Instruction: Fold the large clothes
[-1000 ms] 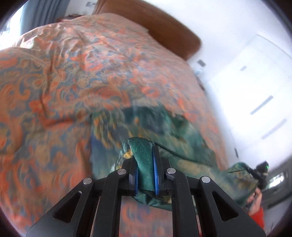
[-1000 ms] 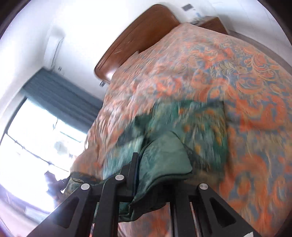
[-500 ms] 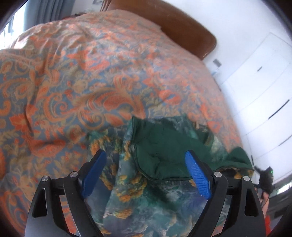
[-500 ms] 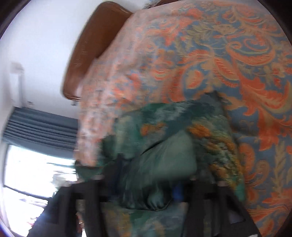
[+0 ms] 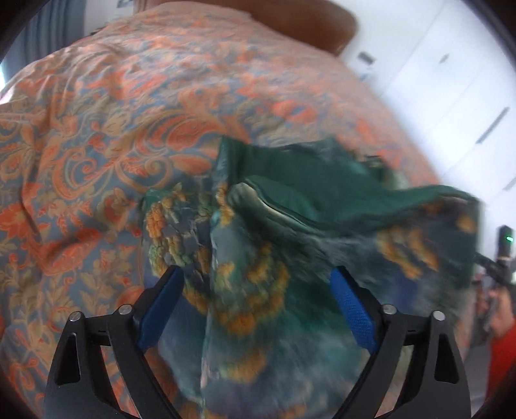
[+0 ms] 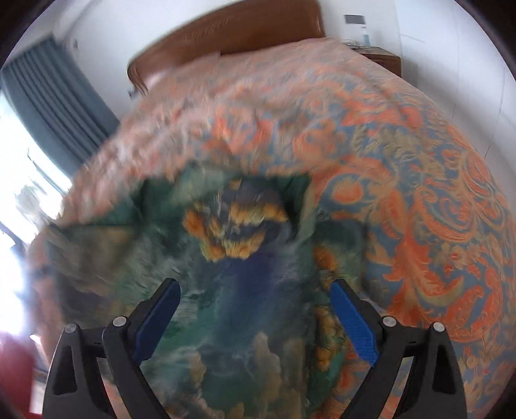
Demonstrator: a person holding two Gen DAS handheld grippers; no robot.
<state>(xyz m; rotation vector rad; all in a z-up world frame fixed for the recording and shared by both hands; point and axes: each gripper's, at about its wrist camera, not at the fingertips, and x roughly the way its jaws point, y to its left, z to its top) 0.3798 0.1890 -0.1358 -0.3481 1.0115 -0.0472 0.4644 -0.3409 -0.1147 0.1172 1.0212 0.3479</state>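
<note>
A large green garment (image 5: pixel 290 225) printed with orange flowers lies crumpled on the orange and blue patterned bedspread (image 5: pixel 96 129), with its plain dark green lining turned up at the top. My left gripper (image 5: pixel 256 274) hovers over it with jaws wide and closing. The cloth lies below and between the blue pads (image 5: pixel 354 309), which do not press on it. In the right wrist view the same garment (image 6: pixel 232 258) spreads under my right gripper (image 6: pixel 254 285). Its jaws are opening, and the pads (image 6: pixel 354 319) stand apart from the fabric.
The bedspread (image 6: pixel 419 193) covers the whole bed up to a brown wooden headboard (image 6: pixel 225 29). A nightstand (image 6: pixel 380 58) stands at the far right, blue curtains (image 6: pixel 48 96) and a bright window at the left. White wardrobe doors (image 5: pixel 467 80) and a red sleeve (image 5: pixel 503 348) are at the right.
Both grippers were shut on folds of the green garment a second ago and have since let go. Both have sunk closer to the bed, and the garment now lies on it.
</note>
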